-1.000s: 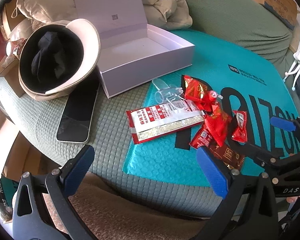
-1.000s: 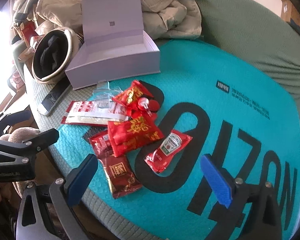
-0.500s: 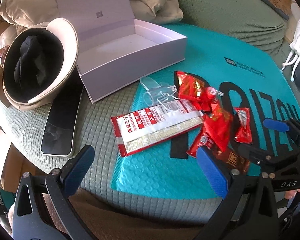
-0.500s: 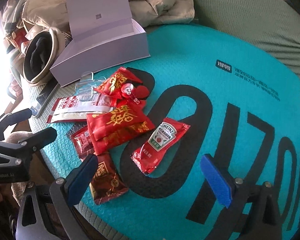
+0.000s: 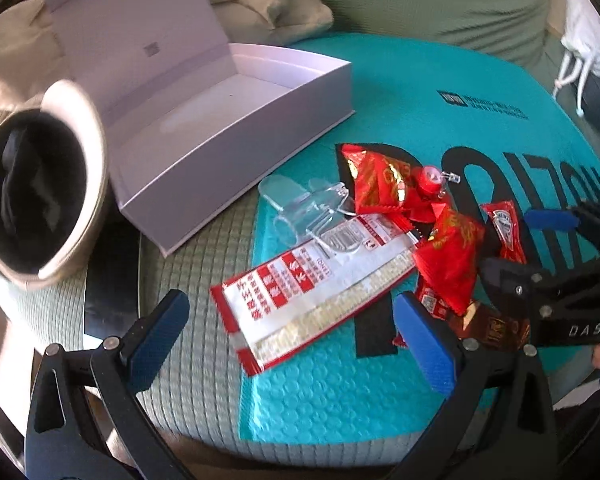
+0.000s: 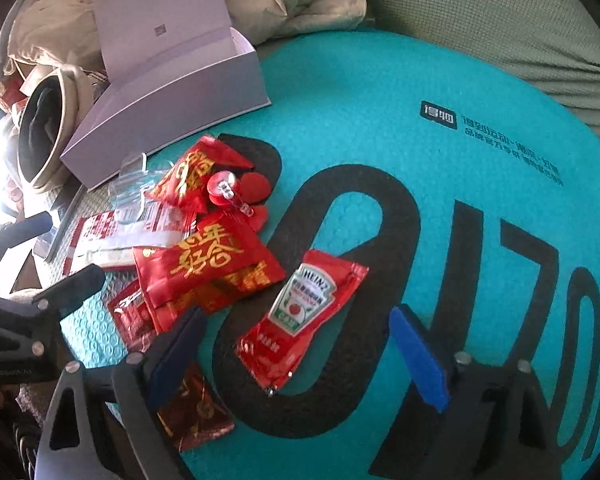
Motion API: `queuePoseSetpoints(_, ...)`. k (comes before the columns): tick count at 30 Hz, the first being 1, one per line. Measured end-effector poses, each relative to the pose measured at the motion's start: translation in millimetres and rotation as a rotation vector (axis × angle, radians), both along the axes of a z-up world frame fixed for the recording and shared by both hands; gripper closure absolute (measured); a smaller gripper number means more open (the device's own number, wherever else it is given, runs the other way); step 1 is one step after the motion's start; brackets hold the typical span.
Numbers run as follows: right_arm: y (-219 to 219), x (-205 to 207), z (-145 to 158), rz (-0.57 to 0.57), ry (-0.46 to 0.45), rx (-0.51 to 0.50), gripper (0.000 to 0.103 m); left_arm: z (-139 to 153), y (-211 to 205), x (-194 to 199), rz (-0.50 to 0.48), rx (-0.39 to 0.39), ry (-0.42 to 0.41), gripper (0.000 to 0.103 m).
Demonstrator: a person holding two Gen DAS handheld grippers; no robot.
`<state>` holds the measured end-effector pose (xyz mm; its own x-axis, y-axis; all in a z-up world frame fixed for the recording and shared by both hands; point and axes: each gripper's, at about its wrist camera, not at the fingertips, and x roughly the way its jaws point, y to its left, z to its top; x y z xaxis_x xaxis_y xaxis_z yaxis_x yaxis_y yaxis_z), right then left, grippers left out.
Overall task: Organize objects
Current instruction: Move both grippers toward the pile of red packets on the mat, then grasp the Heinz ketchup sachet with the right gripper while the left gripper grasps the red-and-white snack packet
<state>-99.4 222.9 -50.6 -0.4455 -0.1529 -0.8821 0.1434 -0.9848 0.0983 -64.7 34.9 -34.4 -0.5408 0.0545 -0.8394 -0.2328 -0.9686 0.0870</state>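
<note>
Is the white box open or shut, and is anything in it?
Open: the box has its lid standing up, and its inside looks empty.

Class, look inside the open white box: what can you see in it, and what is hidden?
The white box shows a bare floor with nothing in it in the left wrist view. Its front wall hides the strip of floor just behind it.

Bare teal mailer right of the packet heap; open white box behind.

Red ketchup sachet flat on teal mat — beside heaped red candy packets, long red-white sachet, clear plastic piece; white box open, lid upright.
</note>
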Motion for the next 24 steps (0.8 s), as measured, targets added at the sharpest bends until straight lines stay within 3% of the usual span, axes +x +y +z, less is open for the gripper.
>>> queuePoseSetpoints(5,-2.2,-6.9,-1.0,-0.003,-0.002,0.022,0.016,-5.7,7.5,-12.3,-0.061,-0.02,-0.014,0.0)
queuePoseSetpoints(13,-3.1,-10.4,-0.2,0.015,0.005,0.064,0.031,-18.0,17.4,-20.5,-0.133,-0.046,-0.045,0.002)
queuePoseSetpoints(20,1.2,-8.5,0.7,0.032,0.025,0.084,0.046,-19.2,24.8,-18.4,-0.159,-0.01,-0.041,0.016)
queuePoseSetpoints(24,2.1,-5.4,1.9,0.052,0.037,0.083,0.065,-17.5,28.5,-11.1,-0.173,-0.017,-0.016,0.028)
